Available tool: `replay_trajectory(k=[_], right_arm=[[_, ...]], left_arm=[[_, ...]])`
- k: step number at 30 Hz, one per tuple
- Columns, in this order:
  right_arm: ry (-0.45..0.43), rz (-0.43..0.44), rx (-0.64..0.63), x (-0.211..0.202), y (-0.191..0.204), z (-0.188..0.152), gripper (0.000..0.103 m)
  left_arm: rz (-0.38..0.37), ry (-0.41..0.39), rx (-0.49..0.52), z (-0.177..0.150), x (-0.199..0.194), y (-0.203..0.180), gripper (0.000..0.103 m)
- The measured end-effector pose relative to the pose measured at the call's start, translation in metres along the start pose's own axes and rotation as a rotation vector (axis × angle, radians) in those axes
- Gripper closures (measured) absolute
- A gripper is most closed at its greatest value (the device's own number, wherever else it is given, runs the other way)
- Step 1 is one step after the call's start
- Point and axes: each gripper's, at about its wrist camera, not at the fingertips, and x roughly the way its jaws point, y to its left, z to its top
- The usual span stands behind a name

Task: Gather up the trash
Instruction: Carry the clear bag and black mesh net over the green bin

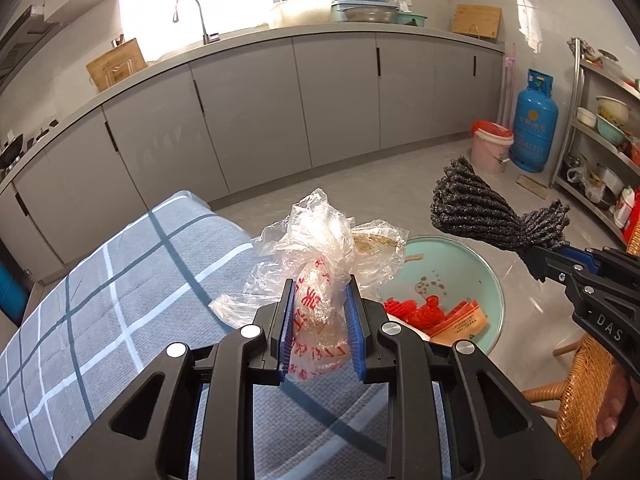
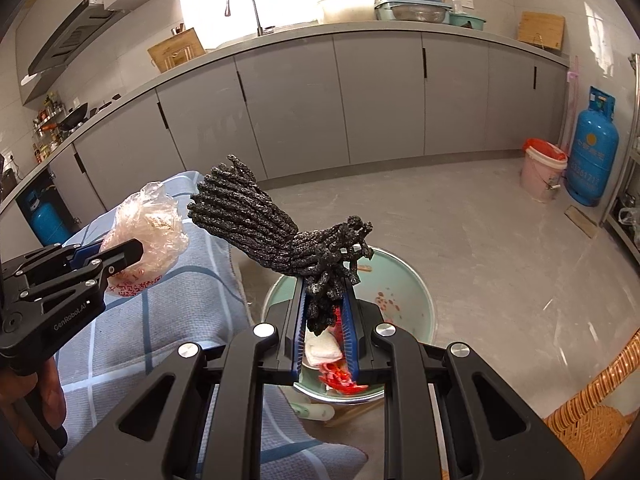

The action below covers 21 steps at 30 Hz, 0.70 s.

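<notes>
Trash, left: crumpled clear plastic bag (image 1: 320, 276) with red print, pinched between the blue pads (image 1: 354, 332) of the left gripper (image 1: 320, 292); jaws closed narrowly on its lower part, the upper part billowing out above the fingertips.
Trash, right: dark knitted bundle (image 2: 260, 220), like a thick glove or cloth, clamped at its narrow end by the right gripper (image 2: 325, 300); jaws nearly together on it, the wide end fanning up and to the left past the fingertips.
Below left fingers: blue-grey checked cloth (image 1: 120, 288) covering a surface, just under and left of the bag.
Below right fingers: pale green basin (image 2: 404, 280) on the floor, directly beneath the bundle; red scraps (image 2: 344, 384) and a white wad (image 2: 322, 350) lie inside it.
Between grippers: bag and bundle are apart, not touching; both are held in the air above cloth edge and basin.
Right of fingers: wicker chair (image 2: 592, 420), close by.
Beyond: grey floor, pink bucket (image 2: 542, 176) with red liner, blue gas cylinder (image 2: 592, 152), grey cabinets (image 2: 288, 112) under a counter with a tap (image 2: 244, 10).
</notes>
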Motion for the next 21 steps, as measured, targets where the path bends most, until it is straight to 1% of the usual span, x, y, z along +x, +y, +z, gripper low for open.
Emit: replay_trajectory(k=[11,21], right_arm=[[0.021,-0.053,0.025,0.010,-0.022,0.004,0.085],[0.066,-0.088,0.027,0.043,-0.043,0.011,0.085]], left_arm=[[-0.037,0.017,0.034,0.011,0.024,-0.028,0.078],[-0.076,0.060,0.049,0.019,0.061,-0.051,0.078]])
